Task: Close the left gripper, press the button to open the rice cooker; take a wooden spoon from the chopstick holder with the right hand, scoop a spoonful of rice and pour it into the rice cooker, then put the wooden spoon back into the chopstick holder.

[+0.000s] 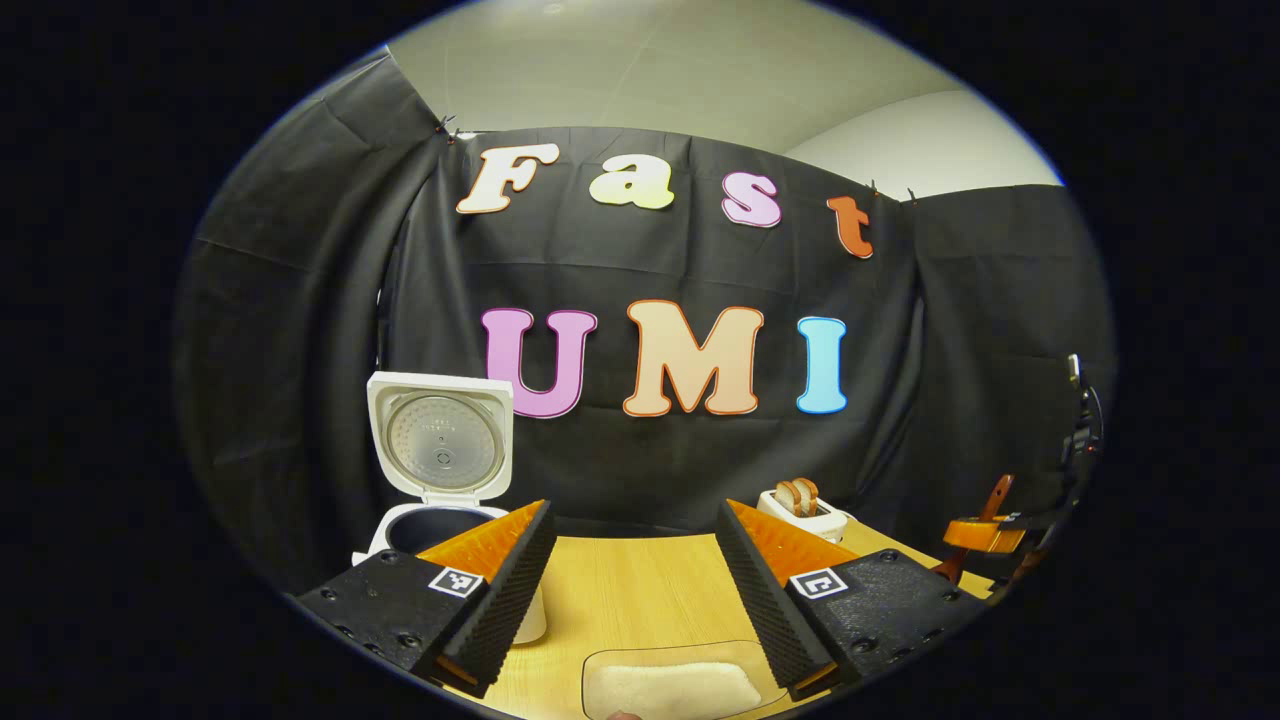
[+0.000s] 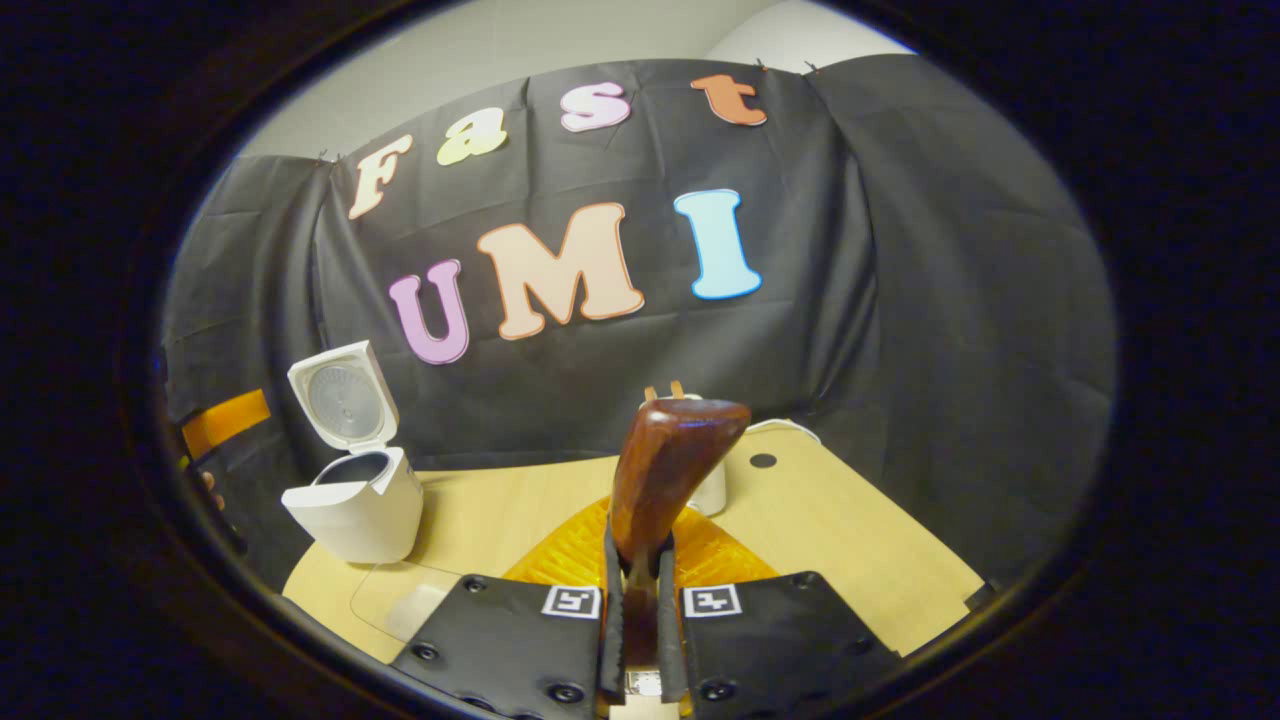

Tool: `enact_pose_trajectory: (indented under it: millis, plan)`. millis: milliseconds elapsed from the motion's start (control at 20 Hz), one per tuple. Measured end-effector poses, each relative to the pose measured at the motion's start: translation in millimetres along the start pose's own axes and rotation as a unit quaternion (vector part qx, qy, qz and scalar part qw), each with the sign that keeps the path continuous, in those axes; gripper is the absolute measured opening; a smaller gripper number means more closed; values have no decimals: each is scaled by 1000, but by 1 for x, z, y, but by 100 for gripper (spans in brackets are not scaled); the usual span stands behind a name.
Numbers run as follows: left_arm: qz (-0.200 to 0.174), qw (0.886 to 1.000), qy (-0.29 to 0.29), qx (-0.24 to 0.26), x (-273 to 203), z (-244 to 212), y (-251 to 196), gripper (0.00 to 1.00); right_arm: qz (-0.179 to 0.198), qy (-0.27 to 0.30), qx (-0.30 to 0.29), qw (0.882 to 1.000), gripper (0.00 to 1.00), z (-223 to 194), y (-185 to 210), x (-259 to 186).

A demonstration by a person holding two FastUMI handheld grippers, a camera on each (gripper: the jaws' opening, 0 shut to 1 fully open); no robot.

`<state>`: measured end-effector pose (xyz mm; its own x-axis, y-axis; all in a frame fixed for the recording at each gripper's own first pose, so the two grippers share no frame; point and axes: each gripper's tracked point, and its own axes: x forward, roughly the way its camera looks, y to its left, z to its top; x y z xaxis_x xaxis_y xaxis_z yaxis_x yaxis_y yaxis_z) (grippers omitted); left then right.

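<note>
The white rice cooker point(image 1: 440, 470) stands at the left with its lid raised and its dark pot showing; it is also in the right gripper view point(image 2: 350, 500). My left gripper point(image 1: 635, 515) is open with nothing in it, above a clear tray of rice point(image 1: 670, 685). My right gripper point(image 2: 640, 545) is shut on the handle of a dark wooden spoon point(image 2: 670, 470), whose bowl points up and away. From the left gripper view, the right gripper point(image 1: 985, 535) with the spoon point(image 1: 998, 495) hangs at the far right over the table edge.
A white toaster point(image 1: 800, 505) with bread slices stands at the back of the wooden table point(image 1: 640, 590). The same toaster point(image 2: 712, 492) sits just behind the spoon. The clear tray point(image 2: 400, 600) lies in front of the cooker. The left gripper point(image 2: 225, 420) shows at the far left.
</note>
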<state>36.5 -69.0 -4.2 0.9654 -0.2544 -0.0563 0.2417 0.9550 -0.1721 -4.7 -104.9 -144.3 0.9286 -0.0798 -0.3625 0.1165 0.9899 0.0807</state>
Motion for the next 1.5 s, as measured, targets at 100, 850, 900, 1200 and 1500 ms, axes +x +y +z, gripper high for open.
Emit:
enact_pose_trajectory:
  millis: [100, 850, 900, 1200, 1500]
  plan:
    - [2, 1000, 0, 2, -2, 0, 0, 92, -1, 10, -4, 1000, 16, -18, -1, 2]
    - [27, 1000, -3, 11, -12, 5, 23, 95, -31, 77, -36, 996, 19, -119, -13, 27]
    - [28, 1000, -3, 12, -12, 5, 25, 95, -32, 83, -38, 995, 20, -123, -13, 26]
    - [29, 1000, -4, 10, -12, 6, 30, 95, -30, 72, -40, 996, 28, -111, -10, 24]
    - [30, 999, -12, 7, -13, 11, 35, 95, -42, 7, -50, 998, 73, -55, -10, 17]
